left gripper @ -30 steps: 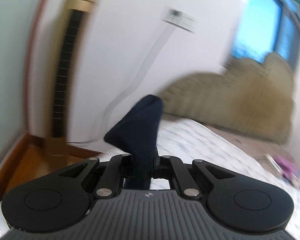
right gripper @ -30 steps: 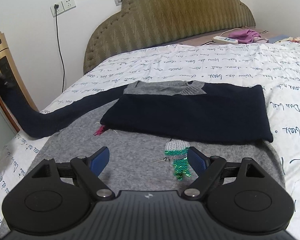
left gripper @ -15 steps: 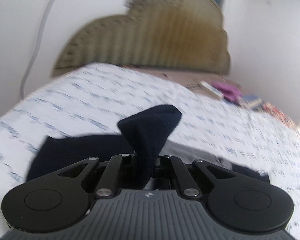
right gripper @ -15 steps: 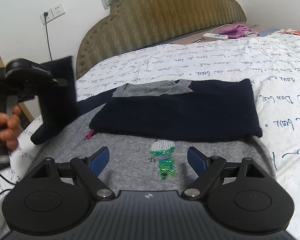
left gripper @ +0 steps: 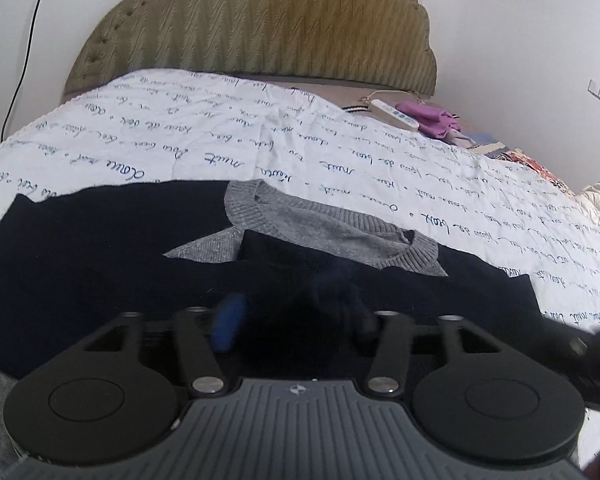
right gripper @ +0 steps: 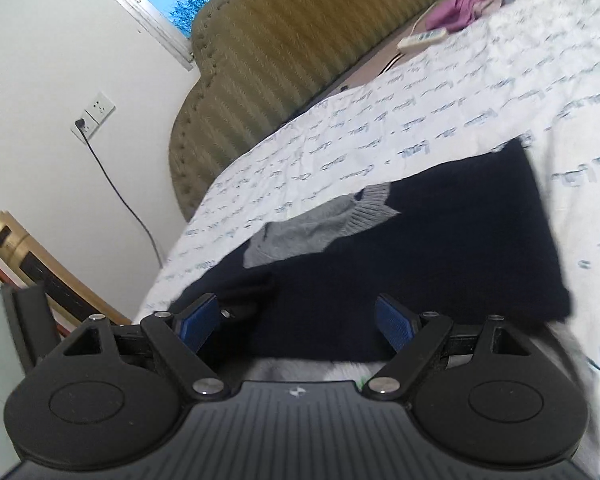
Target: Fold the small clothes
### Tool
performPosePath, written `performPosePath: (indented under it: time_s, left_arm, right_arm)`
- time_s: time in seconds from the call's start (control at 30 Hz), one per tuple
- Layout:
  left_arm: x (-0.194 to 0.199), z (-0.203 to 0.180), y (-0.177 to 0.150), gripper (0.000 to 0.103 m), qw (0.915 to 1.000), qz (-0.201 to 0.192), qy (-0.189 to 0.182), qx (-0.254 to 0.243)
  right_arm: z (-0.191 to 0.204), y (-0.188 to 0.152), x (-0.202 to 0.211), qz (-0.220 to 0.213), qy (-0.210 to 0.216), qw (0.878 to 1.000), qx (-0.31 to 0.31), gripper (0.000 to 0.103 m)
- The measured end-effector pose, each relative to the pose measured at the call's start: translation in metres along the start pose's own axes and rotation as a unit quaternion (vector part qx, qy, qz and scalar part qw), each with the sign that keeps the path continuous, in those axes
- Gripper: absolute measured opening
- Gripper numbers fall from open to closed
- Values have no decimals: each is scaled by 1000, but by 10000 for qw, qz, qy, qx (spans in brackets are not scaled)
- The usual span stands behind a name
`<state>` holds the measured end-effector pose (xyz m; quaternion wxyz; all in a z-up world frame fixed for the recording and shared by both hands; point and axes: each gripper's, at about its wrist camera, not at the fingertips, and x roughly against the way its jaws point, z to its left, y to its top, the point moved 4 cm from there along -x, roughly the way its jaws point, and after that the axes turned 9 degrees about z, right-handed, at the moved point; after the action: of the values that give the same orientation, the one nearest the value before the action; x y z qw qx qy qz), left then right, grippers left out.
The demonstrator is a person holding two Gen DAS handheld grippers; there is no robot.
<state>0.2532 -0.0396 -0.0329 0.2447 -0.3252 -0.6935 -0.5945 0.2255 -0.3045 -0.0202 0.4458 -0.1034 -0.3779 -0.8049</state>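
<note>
A small grey sweater (left gripper: 324, 228) with navy sleeves lies on the bed, both sleeves folded across its chest. The navy left sleeve (left gripper: 100, 248) now lies over the body. My left gripper (left gripper: 296, 320) hovers low over the navy fabric with its fingers spread apart and nothing pinched between them. My right gripper (right gripper: 296, 320) is open and empty, tilted, just above the navy sleeve (right gripper: 440, 248) and the grey collar (right gripper: 320, 224).
A white bedsheet (left gripper: 220, 140) with blue handwriting print covers the bed. An olive padded headboard (left gripper: 260, 28) stands behind. A white remote (left gripper: 394, 114) and purple cloth (left gripper: 432, 114) lie at the far right. A gold and black stand (right gripper: 40, 264) is at the bed's left.
My left gripper carried the navy sleeve over the sweater, laid it across the chest and opened, letting it go. My right gripper moved forward and tilted.
</note>
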Motion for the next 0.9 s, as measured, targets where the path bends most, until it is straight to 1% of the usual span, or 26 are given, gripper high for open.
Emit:
performPosePath:
  time_s: [0.1, 0.13, 0.2, 0.4, 0.53, 0.6, 0.77, 0.83, 0.9]
  left_arm:
    - [4, -1, -2, 70, 9997, -46, 203, -127]
    - [3, -1, -3, 73, 9997, -13, 177, -156]
    - [4, 1, -5, 75, 9997, 26, 162, -183]
    - [16, 8, -8, 85, 9986, 101, 367, -359]
    - [38, 24, -13, 99, 9982, -4, 471, -365]
    - [47, 32, -18, 100, 9976, -61, 570, -397]
    - [60, 48, -27, 100, 9958, -12, 777, -492]
    - [62, 50, -30, 100, 9954, 56, 778, -559]
    - [63, 53, -33, 100, 9956, 106, 731, -571]
  right_arm:
    - [2, 6, -12, 74, 119, 9999, -97, 86]
    - [3, 7, -15, 90, 137, 9998, -116, 86]
    - [5, 9, -20, 130, 179, 9996, -148, 86]
    - [4, 11, -30, 196, 326, 9984, -410, 86]
    - [1, 13, -37, 213, 552, 9958, -702, 86]
    - [3, 14, -44, 298, 630, 9948, -744, 86]
    - [18, 14, -69, 618, 724, 9935, -628, 87]
    - [25, 13, -79, 743, 846, 9916, -632, 87]
    - [30, 11, -88, 806, 858, 9910, -640, 87]
